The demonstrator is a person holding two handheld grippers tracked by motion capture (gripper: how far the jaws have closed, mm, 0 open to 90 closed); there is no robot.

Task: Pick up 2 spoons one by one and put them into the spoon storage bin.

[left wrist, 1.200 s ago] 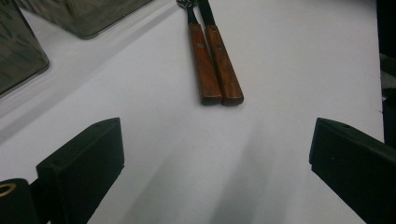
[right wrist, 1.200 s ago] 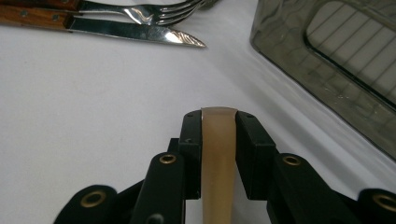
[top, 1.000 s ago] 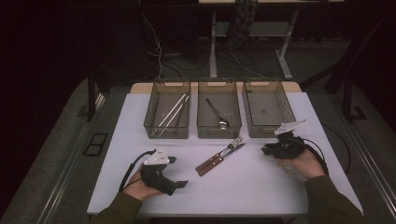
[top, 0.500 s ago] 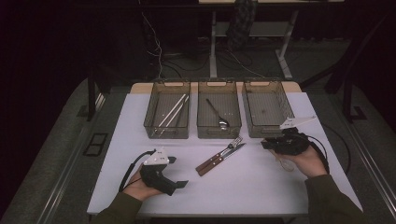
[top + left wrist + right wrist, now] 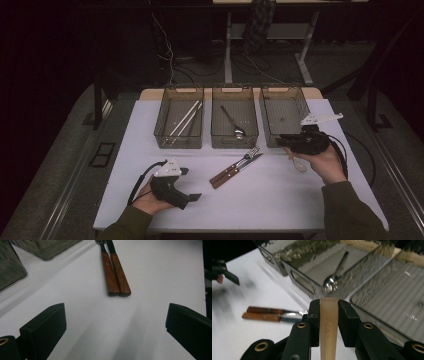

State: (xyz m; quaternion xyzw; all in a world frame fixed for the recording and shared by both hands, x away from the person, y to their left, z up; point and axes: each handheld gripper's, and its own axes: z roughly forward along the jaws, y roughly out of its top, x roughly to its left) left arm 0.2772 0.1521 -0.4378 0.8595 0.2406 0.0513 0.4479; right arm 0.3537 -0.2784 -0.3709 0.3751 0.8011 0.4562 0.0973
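Right hand-held gripper [image 5: 329, 312] clamped on a pale wooden spoon [image 5: 328, 322], lifted above the white tabletop [image 5: 280, 195] beside the empty right-hand clear bin [image 5: 283, 116]. Left hand-held gripper [image 5: 113, 325] wide open, empty. Next: carrying over that bin, then releasing.

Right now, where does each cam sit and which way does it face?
High view: above the person's side, facing forward-down on the white table; forearms, left gripper, right gripper.
Left gripper view: on the left gripper, low over the table; open jaws.
Right gripper view: on the right gripper, facing the clear trays; jaws clamp a pale wooden spoon handle.
Shared: brown-handled fork and knife.
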